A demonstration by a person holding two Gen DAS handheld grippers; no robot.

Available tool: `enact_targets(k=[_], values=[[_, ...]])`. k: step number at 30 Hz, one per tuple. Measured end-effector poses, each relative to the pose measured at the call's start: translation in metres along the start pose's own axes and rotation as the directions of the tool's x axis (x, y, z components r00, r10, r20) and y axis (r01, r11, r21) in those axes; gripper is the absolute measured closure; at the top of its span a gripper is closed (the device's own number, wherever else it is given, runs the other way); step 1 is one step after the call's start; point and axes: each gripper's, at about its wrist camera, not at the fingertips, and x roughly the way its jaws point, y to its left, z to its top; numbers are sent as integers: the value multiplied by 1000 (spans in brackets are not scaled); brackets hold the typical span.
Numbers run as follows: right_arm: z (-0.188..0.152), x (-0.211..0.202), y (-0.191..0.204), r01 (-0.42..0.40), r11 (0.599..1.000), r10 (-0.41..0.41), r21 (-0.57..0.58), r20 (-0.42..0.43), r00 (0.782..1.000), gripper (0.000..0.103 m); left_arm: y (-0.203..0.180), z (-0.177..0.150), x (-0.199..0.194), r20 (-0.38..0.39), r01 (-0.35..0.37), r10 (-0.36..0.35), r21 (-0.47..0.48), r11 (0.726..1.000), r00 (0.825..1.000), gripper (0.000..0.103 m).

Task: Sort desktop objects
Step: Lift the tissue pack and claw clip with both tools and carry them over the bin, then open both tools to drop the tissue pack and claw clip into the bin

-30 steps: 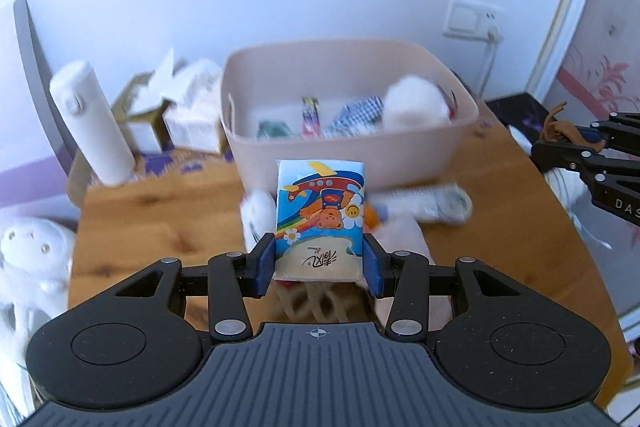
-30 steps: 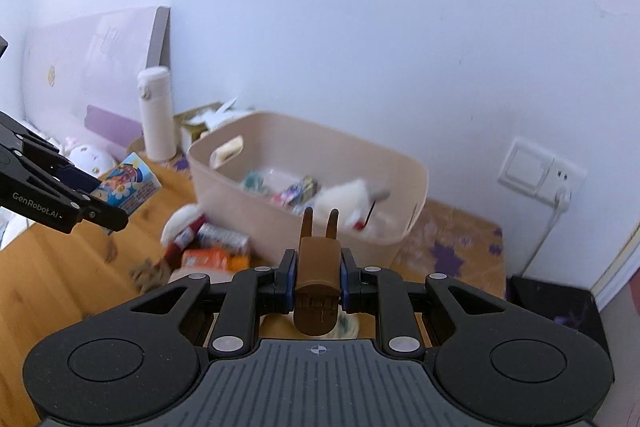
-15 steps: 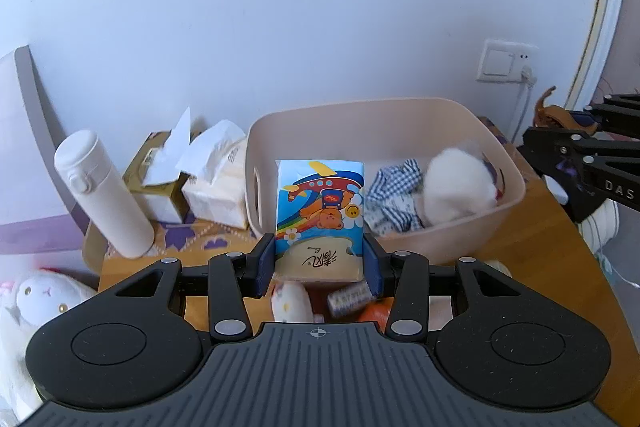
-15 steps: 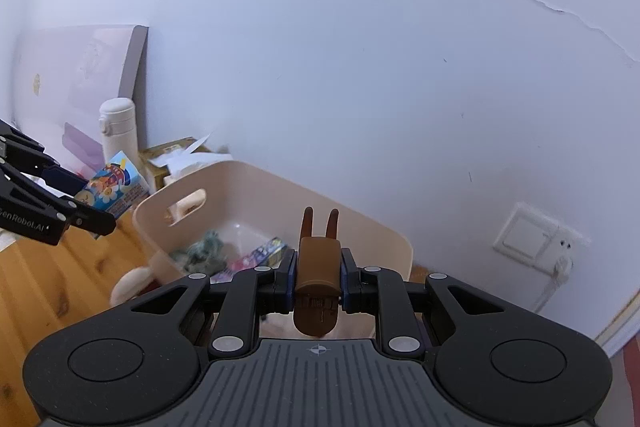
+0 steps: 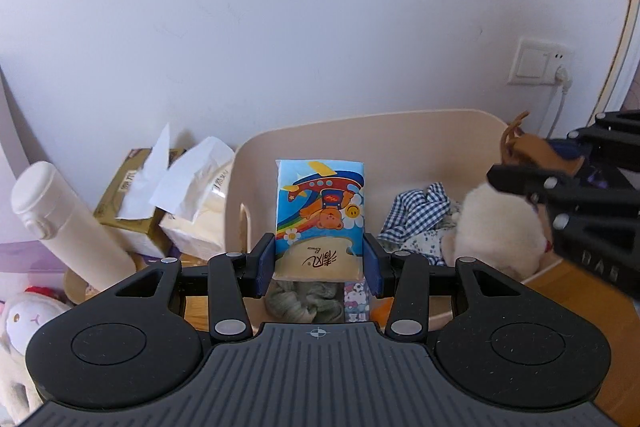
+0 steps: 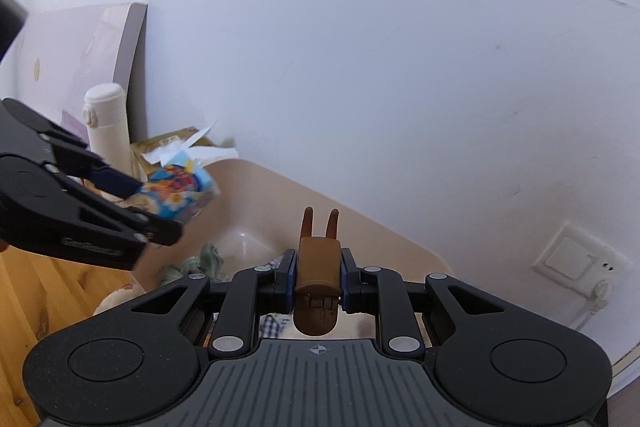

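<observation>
my left tongs (image 5: 319, 259) grip a cartoon tissue pack (image 5: 320, 211) above the beige bin (image 5: 400, 131); my right tongs (image 6: 318, 281) clamp a brown claw hair clip (image 6: 318, 267) over its far side. i judge both are ready to drop: next, unclench over open space inside.

Upside-down red script, too stylised to read, on cartoon tissue pack (image 5: 320, 215)

Both of your grippers now sit closer to the beige bin (image 5: 420, 131): the left gripper (image 5: 319, 267) brings the tissue pack (image 5: 320, 215) above its interior, and the right gripper (image 6: 318, 281) carries the brown clip (image 6: 318, 267) over its rim.
</observation>
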Motion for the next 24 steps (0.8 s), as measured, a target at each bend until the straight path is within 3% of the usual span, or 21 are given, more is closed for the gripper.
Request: enact_targets(k=[17, 18, 24], values=[[-8, 56, 18, -32, 998, 23, -58, -138, 990, 84, -14, -4, 51, -173, -2, 1, -5, 1000, 985, 57], [-8, 57, 19, -34, 998, 25, -60, -148, 989, 76, -15, -5, 52, -180, -2, 2, -3, 1000, 984, 57], [-11, 57, 18, -11, 998, 1, -62, -158, 987, 65, -6, -7, 51, -185, -24, 21, -11, 1000, 983, 57]])
